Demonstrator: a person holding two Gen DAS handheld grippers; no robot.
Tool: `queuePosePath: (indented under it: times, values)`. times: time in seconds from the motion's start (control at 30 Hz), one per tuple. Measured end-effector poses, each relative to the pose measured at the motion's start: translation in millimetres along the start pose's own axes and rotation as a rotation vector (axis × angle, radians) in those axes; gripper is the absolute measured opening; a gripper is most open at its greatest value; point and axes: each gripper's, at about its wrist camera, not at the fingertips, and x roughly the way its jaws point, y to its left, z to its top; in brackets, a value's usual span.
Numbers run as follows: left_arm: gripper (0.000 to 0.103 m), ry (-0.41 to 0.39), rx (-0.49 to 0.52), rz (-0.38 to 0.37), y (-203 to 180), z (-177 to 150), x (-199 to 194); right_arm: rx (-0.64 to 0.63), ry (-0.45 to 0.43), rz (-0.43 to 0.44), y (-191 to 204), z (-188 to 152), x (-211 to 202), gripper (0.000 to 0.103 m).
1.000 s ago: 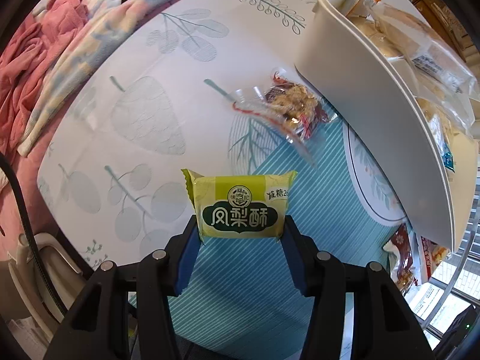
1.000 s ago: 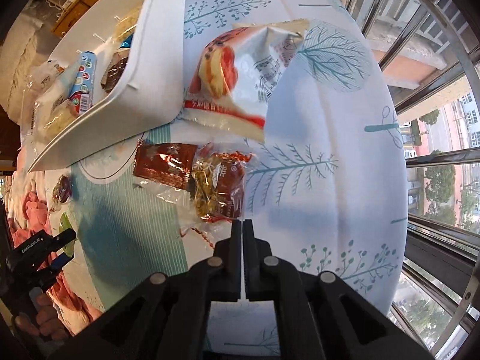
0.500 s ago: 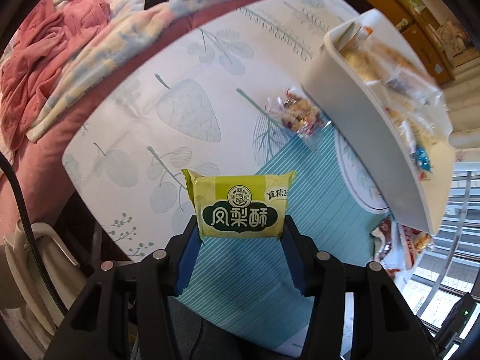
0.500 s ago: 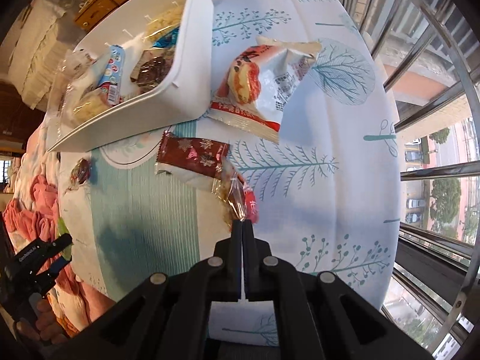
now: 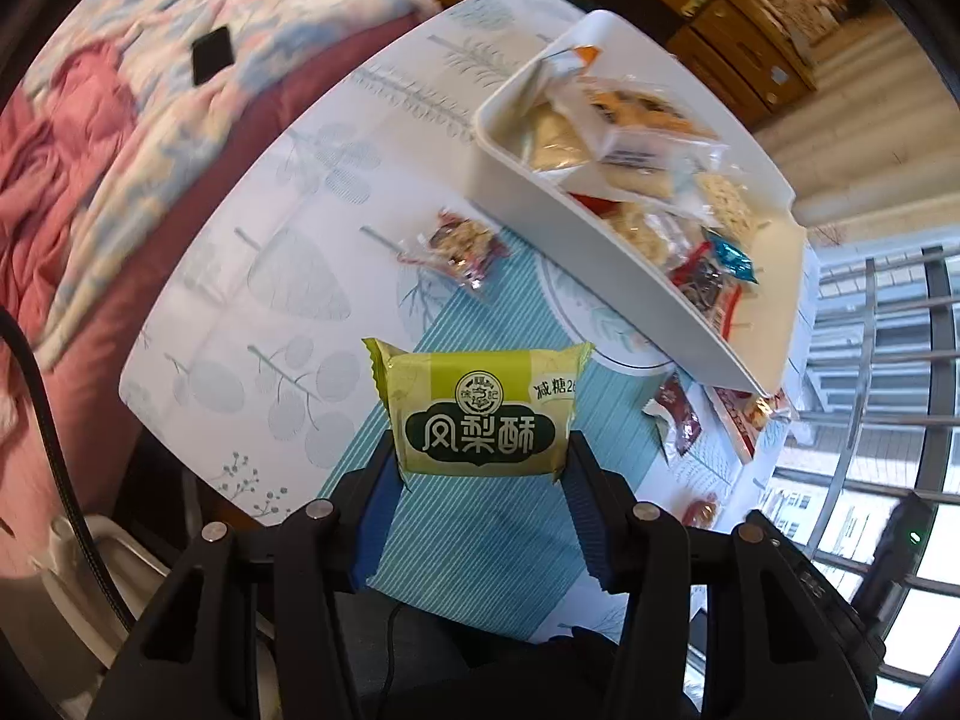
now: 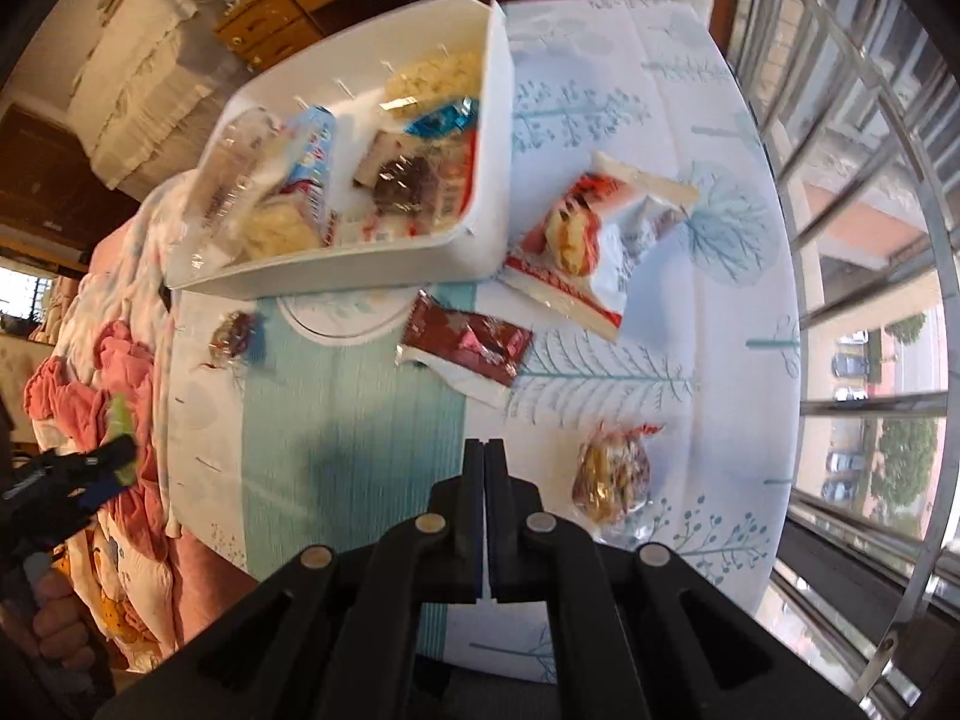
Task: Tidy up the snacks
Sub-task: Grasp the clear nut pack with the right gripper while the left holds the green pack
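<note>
My left gripper (image 5: 480,456) is shut on a yellow-green pineapple cake packet (image 5: 480,414), held high above the table's near edge. The white bin (image 5: 606,252) with several snacks in it stands ahead to the right; it also shows in the right wrist view (image 6: 486,180). My right gripper (image 6: 483,462) is shut and empty above the table. A clear nut snack (image 6: 612,474) lies just right of it. A dark red packet (image 6: 468,342) and a white-and-red bag (image 6: 600,240) lie beyond, by the bin. Another clear snack (image 5: 459,243) lies left of the bin.
The table has a leaf-print cloth with a teal striped mat (image 6: 354,420). A bed with pink and floral bedding (image 5: 120,120) and a black phone (image 5: 210,54) is at the left. Window bars (image 6: 870,300) run along the right. Wooden drawers (image 5: 720,18) stand behind the bin.
My left gripper has risen and pulled back with the packet, so the bin's inside shows. My right gripper has let go of the clear nut snack, which now lies to its right, and it has risen.
</note>
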Motion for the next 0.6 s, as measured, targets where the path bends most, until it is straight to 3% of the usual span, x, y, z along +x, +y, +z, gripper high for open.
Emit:
queuePosePath:
  times: [0.13,0.17,0.27,0.3,0.43,0.6]
  values:
    - [0.051,0.002,0.039,0.002,-11,0,-8,0.093,0.067,-0.033,-18,-3,16,0.003]
    - [0.051,0.005,0.049,0.005,-14,-1,-9,0.123,0.094,-0.034,-24,-5,23,0.009]
    - [0.051,0.017,0.077,0.012,-21,0,-11,0.181,0.126,-0.057,-38,-9,34,0.043]
    - [0.051,0.02,0.087,0.017,-23,1,-12,0.196,0.131,-0.073,-43,-11,37,0.047]
    - [0.051,0.031,0.117,0.03,-30,4,-15,0.246,0.164,-0.117,-58,-15,52,0.047]
    - [0.051,0.046,0.159,0.041,-38,11,-19,0.315,0.187,-0.088,-72,-17,67,0.054]
